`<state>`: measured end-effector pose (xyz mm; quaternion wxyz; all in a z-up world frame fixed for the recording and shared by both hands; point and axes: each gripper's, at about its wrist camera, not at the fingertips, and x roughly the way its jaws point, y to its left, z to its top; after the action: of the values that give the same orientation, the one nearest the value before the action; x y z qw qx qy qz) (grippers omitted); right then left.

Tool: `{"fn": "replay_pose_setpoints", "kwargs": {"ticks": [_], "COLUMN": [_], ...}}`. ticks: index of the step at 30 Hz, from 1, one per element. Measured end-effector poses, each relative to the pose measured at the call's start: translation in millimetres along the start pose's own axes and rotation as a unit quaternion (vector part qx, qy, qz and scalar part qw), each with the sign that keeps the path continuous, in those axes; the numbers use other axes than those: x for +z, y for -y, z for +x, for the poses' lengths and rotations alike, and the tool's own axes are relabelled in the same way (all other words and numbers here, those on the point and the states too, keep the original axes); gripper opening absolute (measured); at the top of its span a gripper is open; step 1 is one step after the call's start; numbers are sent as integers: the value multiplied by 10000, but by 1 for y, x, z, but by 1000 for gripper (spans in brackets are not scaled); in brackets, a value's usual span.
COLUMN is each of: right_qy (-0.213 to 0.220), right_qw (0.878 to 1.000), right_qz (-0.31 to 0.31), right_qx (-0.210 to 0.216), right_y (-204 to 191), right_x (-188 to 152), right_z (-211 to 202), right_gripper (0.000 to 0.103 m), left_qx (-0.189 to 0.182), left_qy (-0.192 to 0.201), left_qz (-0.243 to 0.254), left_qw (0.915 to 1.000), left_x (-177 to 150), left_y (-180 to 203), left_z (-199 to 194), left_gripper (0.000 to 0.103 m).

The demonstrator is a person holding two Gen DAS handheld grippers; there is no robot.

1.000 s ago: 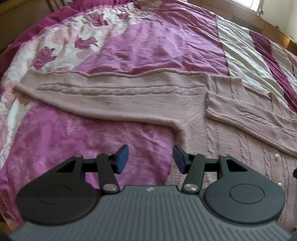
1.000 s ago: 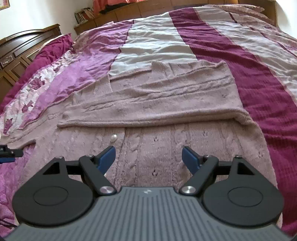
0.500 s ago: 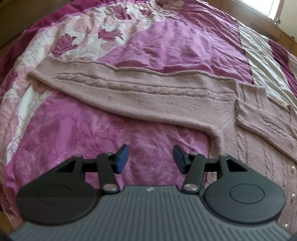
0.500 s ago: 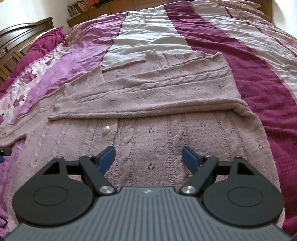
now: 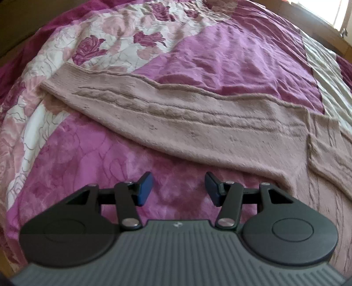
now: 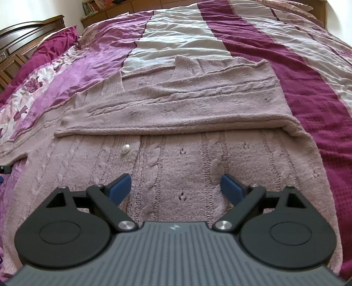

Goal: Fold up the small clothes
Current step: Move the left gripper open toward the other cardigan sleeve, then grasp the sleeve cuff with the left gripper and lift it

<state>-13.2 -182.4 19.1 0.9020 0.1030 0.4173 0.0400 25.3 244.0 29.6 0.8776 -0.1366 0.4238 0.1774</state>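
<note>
A dusty-pink cable-knit cardigan (image 6: 198,158) lies flat on the bed, one sleeve (image 6: 176,110) folded across its chest. A pearl button (image 6: 125,149) shows on its front. In the left wrist view the other sleeve (image 5: 176,118) stretches out over the bedspread, cuff at the left. My left gripper (image 5: 178,189) hovers open over bare bedspread, just short of that sleeve, nothing between its blue pads. My right gripper (image 6: 176,187) hangs over the cardigan's lower body; its jaws are opening wide and hold nothing.
The bed wears a magenta, white and rose-patterned bedspread (image 5: 92,167) with dark red stripes (image 6: 308,92) on the right. A dark wooden headboard (image 6: 19,35) and a shelf (image 6: 99,8) stand at the far left. A bright window (image 5: 343,13) lies beyond the bed.
My left gripper has slid left off the cardigan's body and now faces the outstretched sleeve over bare bedspread. My right gripper has come a little closer to the knit and spread its jaws wider.
</note>
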Motion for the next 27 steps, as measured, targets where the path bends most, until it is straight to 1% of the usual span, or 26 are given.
{"fn": "replay_pose_setpoints", "kwargs": {"ticks": [2,5,7,12,15,18,20,22,27], "right_qy": [-9,-18,-21,-25,-30,-30,-29,-29,-30], "right_qw": [10000,10000,10000,10000,10000,10000,10000,10000,9999], "right_qz": [-14,-36,-44,-49,-71,-71,-73,-76,-115], "right_qx": [-18,-41,-47,-53,-52,-51,-52,-50,-58], "right_y": [-1,-2,-2,-3,-2,-2,-2,-2,-4], "right_x": [0,0,0,0,0,0,0,0,0], "right_z": [1,2,2,2,3,3,3,3,4], "right_gripper": [94,94,94,95,95,95,95,96,97], "left_qx": [-29,-128,-177,-241,-438,-663,-727,-702,-619], "left_qy": [61,266,392,677,797,886,957,1028,1022], "left_qz": [-214,-727,-1043,-1564,-1912,-2353,-2621,-2775,-2836], "left_qw": [9997,9969,9936,9851,9773,9656,9575,9526,9515], "left_x": [4,12,16,24,25,22,20,21,32], "left_y": [-8,-27,-38,-60,-73,-87,-97,-105,-112], "left_z": [5,12,17,25,27,25,23,23,36], "left_gripper": [55,55,55,55,55,54,54,54,54]}}
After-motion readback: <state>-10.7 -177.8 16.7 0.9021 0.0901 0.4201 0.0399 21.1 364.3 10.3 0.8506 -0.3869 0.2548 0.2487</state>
